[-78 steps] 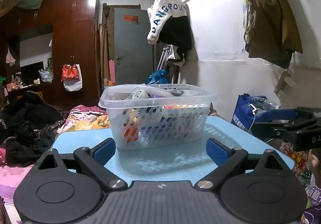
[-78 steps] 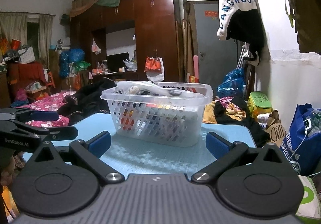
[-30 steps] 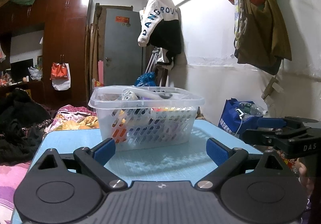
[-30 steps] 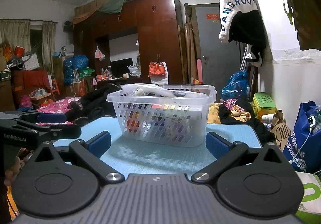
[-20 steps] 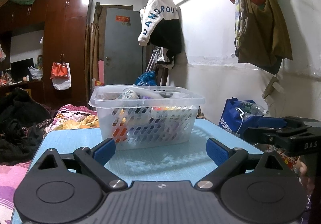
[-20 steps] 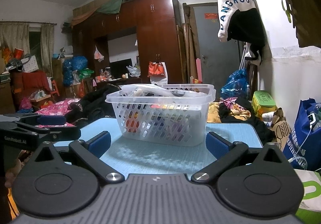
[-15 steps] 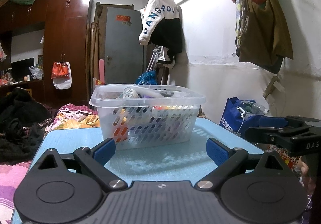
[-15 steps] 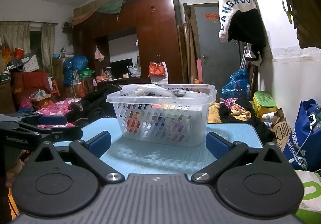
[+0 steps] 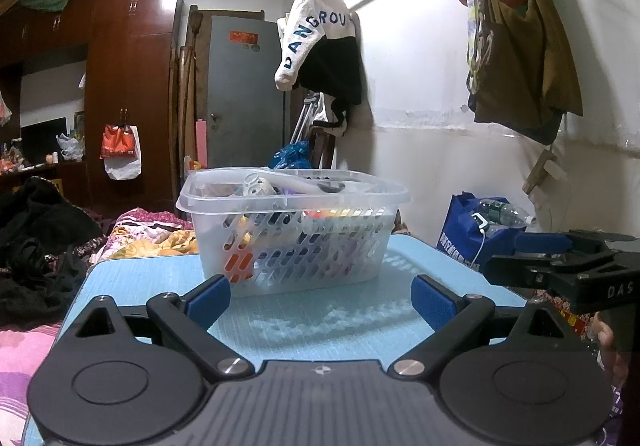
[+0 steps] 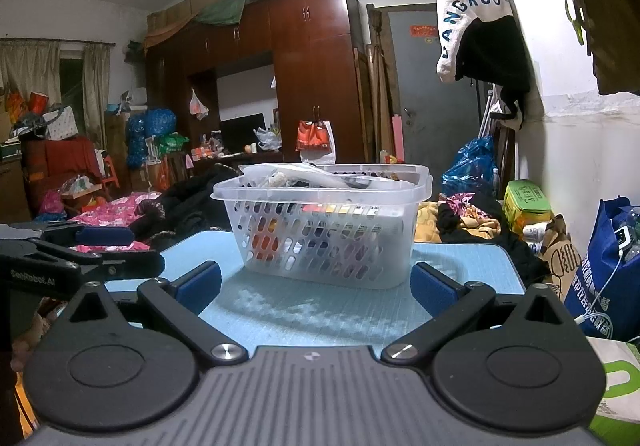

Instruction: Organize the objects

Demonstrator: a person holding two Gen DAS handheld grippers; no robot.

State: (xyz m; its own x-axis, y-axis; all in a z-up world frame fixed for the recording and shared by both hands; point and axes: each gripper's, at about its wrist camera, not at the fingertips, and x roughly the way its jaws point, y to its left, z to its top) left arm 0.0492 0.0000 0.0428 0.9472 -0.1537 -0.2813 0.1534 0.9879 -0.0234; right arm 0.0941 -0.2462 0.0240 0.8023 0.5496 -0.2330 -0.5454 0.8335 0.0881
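A clear perforated plastic basket (image 9: 296, 242) (image 10: 324, 242) stands on a light blue table (image 9: 320, 322) (image 10: 320, 310), filled with several small items; a white spoon-like piece lies across its top. My left gripper (image 9: 320, 298) is open and empty, held low just short of the basket. My right gripper (image 10: 316, 288) is also open and empty, at the same distance from the basket. Each gripper shows at the edge of the other's view: the right gripper (image 9: 560, 258) at the right, the left gripper (image 10: 80, 246) at the left.
A blue shopping bag (image 9: 472, 234) (image 10: 608, 278) stands by the white wall on the right. Dark clothes and patterned bedding (image 9: 40, 246) lie left of the table. A brown wardrobe (image 10: 312, 86) and a grey door (image 9: 244, 94) stand behind.
Both views have lowered and steadied over the last seconds; the basket has stayed in place. Both grippers have stayed open and empty.
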